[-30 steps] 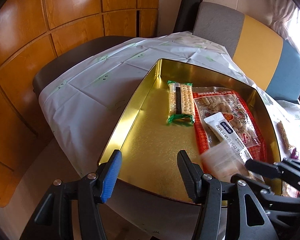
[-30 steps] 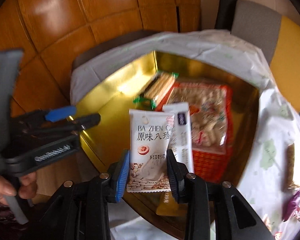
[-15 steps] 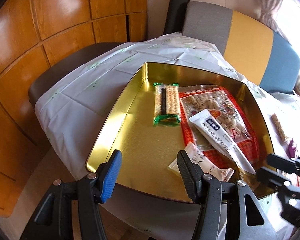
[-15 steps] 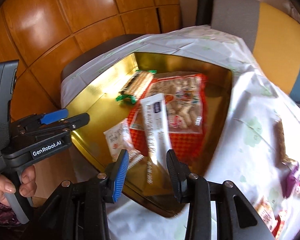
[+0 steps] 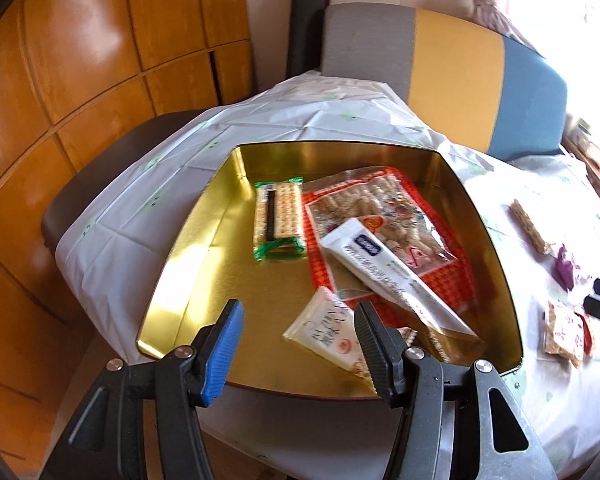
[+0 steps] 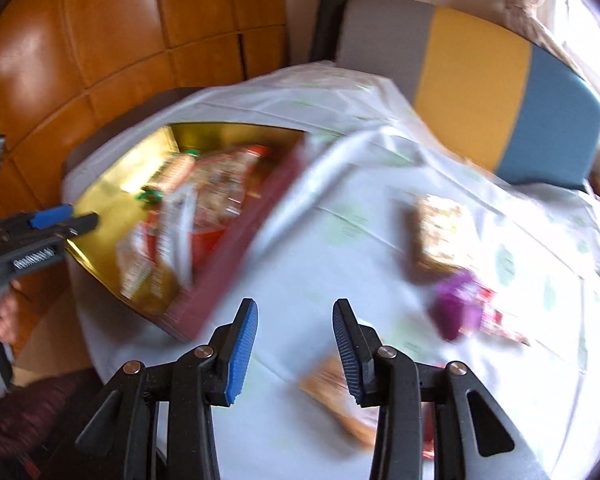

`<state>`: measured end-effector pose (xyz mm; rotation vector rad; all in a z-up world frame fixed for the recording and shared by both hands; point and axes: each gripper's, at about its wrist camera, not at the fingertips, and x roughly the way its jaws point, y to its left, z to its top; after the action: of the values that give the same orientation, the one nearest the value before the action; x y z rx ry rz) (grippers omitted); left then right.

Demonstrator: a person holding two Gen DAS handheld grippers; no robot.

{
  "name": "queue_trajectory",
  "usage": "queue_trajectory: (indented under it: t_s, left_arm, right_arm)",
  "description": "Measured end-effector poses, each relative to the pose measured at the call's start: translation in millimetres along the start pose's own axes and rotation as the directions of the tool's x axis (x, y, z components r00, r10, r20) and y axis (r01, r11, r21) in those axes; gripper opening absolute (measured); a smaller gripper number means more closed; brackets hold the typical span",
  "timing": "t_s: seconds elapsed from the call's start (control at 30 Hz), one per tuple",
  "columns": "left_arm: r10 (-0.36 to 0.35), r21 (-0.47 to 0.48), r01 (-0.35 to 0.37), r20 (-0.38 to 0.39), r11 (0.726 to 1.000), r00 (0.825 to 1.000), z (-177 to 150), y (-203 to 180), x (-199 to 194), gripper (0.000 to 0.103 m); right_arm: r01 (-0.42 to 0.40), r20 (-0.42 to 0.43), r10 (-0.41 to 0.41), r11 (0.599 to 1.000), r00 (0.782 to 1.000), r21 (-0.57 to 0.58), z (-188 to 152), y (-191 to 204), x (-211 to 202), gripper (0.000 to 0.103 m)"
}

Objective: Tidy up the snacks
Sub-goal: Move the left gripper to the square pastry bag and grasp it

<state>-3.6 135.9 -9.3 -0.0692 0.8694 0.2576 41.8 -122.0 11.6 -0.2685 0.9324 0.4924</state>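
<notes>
Left view shows the gold tray (image 5: 188,240) sharply; right blurs it; both hand-held grippers (image 5: 296,348) (image 6: 294,350) gape empty.

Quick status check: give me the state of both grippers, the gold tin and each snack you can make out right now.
Left gripper: open, empty.
Right gripper: open, empty, over the tablecloth.
Gold tin: lidless, holding four snacks.
Cracker pack: flat in tin.
Red bag: flat in tin.
White tube pack: lying across red bag.
White sachet: in tin, near edge.
Sesame bar: outside tin.
Purple candy: outside tin.
</notes>
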Motion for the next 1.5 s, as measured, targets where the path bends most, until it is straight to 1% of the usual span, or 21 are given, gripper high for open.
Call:
queue_trajectory:
  t_s: [0.13,0.23,0.33,0.4,0.43,0.5,0.6,0.73,0.87,0.93,0.97,1.0,1.03,1.1,1.17,1.23,1.3,1.37,1.4,1.43,1.5]
  left_arm:
    - [-0.015,0.029,0.015,-0.002,0.999,1.0,2,-14,-2,0.058]
    - [-0.037,0.064,0.037,0.0,0.997,0.999,3,-29,-5,0.058]
    - [-0.057,0.106,0.056,0.006,0.993,0.998,3,-45,-8,0.058]
    - [-0.081,0.134,0.079,0.004,0.988,0.997,3,-55,-10,0.058]
    - [-0.091,0.151,0.09,0.004,0.984,0.996,3,-61,-11,0.058]
    - [-0.111,0.182,0.109,0.0,0.977,0.994,2,-72,-13,0.058]
    - [-0.148,0.216,0.149,-0.025,0.965,0.989,1,-89,-13,0.058]
    - [-0.208,0.257,0.216,-0.056,0.942,0.976,-1,-115,-15,0.058]
    - [-0.259,0.303,0.274,-0.091,0.913,0.962,-7,-141,-17,0.058]
    - [-0.287,0.347,0.314,-0.127,0.884,0.949,-13,-156,-16,0.058]
    - [-0.295,0.377,0.328,-0.143,0.866,0.945,-18,-164,-15,0.062]
    - [-0.293,0.412,0.322,-0.135,0.852,0.947,-21,-171,-17,0.066]
    - [-0.296,0.456,0.323,-0.132,0.829,0.946,-24,-179,-18,0.068]
    - [-0.31,0.516,0.342,-0.151,0.786,0.939,-29,-192,-18,0.068]
    - [-0.329,0.552,0.364,-0.166,0.751,0.93,-31,-202,-18,0.068]
    - [-0.344,0.586,0.372,-0.164,0.72,0.925,-32,-210,-19,0.068]
    - [-0.367,0.632,0.394,-0.181,0.668,0.913,-33,-219,-17,0.068]
    - [-0.379,0.672,0.401,-0.19,0.623,0.906,-33,-226,-15,0.069]
    - [-0.386,0.688,0.412,-0.203,0.598,0.9,-32,-229,-13,0.071]
    - [-0.395,0.701,0.426,-0.22,0.572,0.892,-31,-232,-11,0.076]
    - [-0.394,0.727,0.438,-0.248,0.528,0.885,-29,-237,-6,0.08]
  right_arm:
    - [0.094,-0.025,-0.093,0.994,0.995,0.049,-19,-49,-14,0.04]
    - [0.186,-0.048,-0.181,0.976,0.982,0.115,-36,-88,-21,0.041]
    - [0.27,-0.088,-0.256,0.936,0.963,0.228,-55,-127,-23,0.041]
    - [0.323,-0.162,-0.285,0.893,0.945,0.312,-64,-150,-18,0.041]
    - [0.327,-0.196,-0.274,0.883,0.941,0.336,-66,-157,-13,0.041]
    - [0.337,-0.257,-0.257,0.876,0.931,0.345,-71,-164,-4,0.041]
    - [0.322,-0.308,-0.221,0.887,0.926,0.332,-75,-164,5,0.041]
    - [0.313,-0.303,-0.217,0.894,0.928,0.322,-75,-161,3,0.041]
    - [0.35,-0.303,-0.25,0.872,0.92,0.344,-76,-166,-3,0.041]
    - [0.36,-0.301,-0.257,0.858,0.918,0.367,-75,-174,-3,0.041]
    - [0.366,-0.303,-0.26,0.851,0.917,0.377,-75,-177,-4,0.041]
    - [0.371,-0.304,-0.264,0.846,0.915,0.383,-74,-179,-2,0.041]
    - [0.374,-0.305,-0.266,0.843,0.914,0.387,-74,-180,-2,0.041]
    - [0.372,-0.304,-0.263,0.842,0.916,0.392,-73,-181,0,0.041]
    - [0.368,-0.304,-0.257,0.841,0.917,0.396,-73,-181,0,0.041]
    - [0.37,-0.304,-0.26,0.839,0.917,0.398,-74,-180,0,0.041]
    - [0.367,-0.299,-0.258,0.836,0.919,0.408,-73,-180,-1,0.041]
    - [0.365,-0.295,-0.255,0.83,0.921,0.422,-74,-182,-2,0.041]
    - [0.364,-0.295,-0.253,0.827,0.921,0.428,-74,-183,-3,0.041]
    - [0.363,-0.294,-0.252,0.825,0.922,0.432,-74,-184,-3,0.041]
    - [0.364,-0.293,-0.252,0.824,0.922,0.435,-74,-184,-4,0.041]
